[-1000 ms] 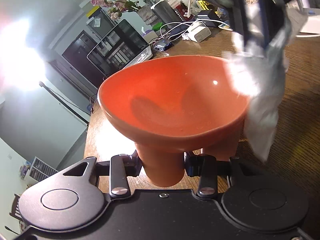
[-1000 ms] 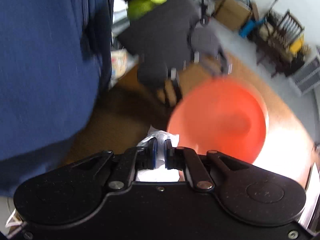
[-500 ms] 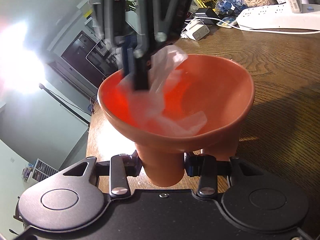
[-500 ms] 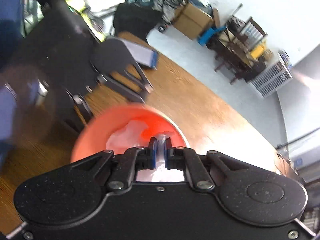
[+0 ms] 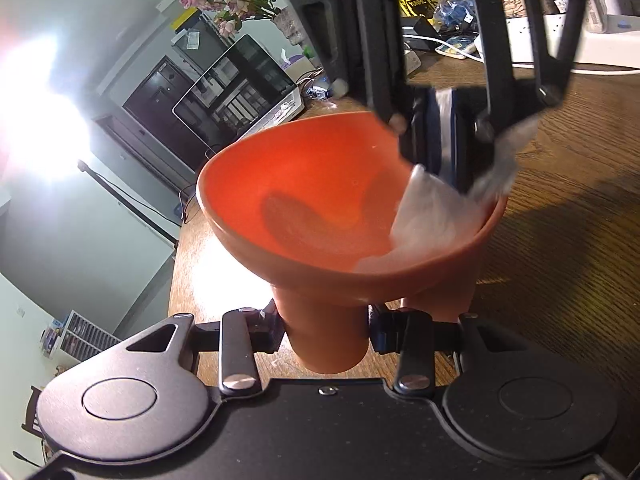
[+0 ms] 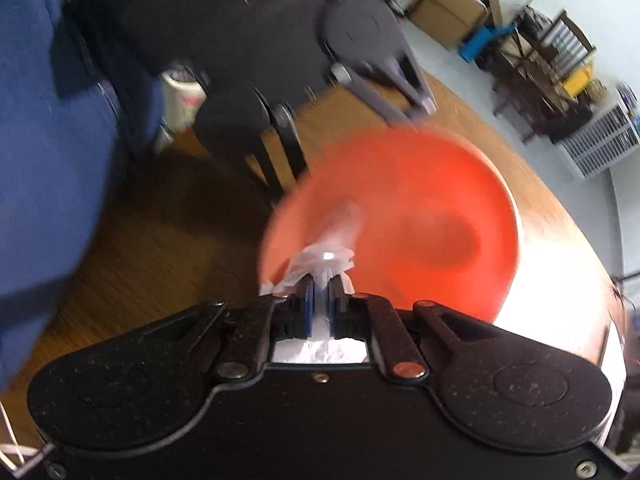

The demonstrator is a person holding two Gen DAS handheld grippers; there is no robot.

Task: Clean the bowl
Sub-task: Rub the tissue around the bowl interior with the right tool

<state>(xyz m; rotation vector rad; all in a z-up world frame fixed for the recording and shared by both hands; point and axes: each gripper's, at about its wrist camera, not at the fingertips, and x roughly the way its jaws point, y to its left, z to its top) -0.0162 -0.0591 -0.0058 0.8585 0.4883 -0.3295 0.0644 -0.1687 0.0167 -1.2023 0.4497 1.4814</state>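
An orange bowl [image 5: 320, 184] is held tilted above the wooden table. My left gripper [image 5: 326, 332] is shut on the bowl's near rim, with the fingers on either side of the wall. My right gripper [image 5: 442, 136] reaches in from above, shut on a white paper towel [image 5: 436, 216] that presses against the bowl's right inner wall. In the right wrist view the bowl [image 6: 420, 220] is blurred, and the towel [image 6: 324, 264] sticks out between the closed fingers of my right gripper [image 6: 320, 300]. The left gripper [image 6: 360, 92] shows beyond the bowl.
The brown wooden table [image 5: 560, 248] lies under the bowl. A laptop [image 5: 244, 84], a vase of dried roses [image 5: 224, 4], a white power strip [image 5: 600, 46] and cables sit at the far side. A person in blue [image 6: 48, 120] stands at the left.
My right gripper has swept the paper towel from the bowl's left inner side across to its right wall. The left gripper and the bowl have stayed in place.
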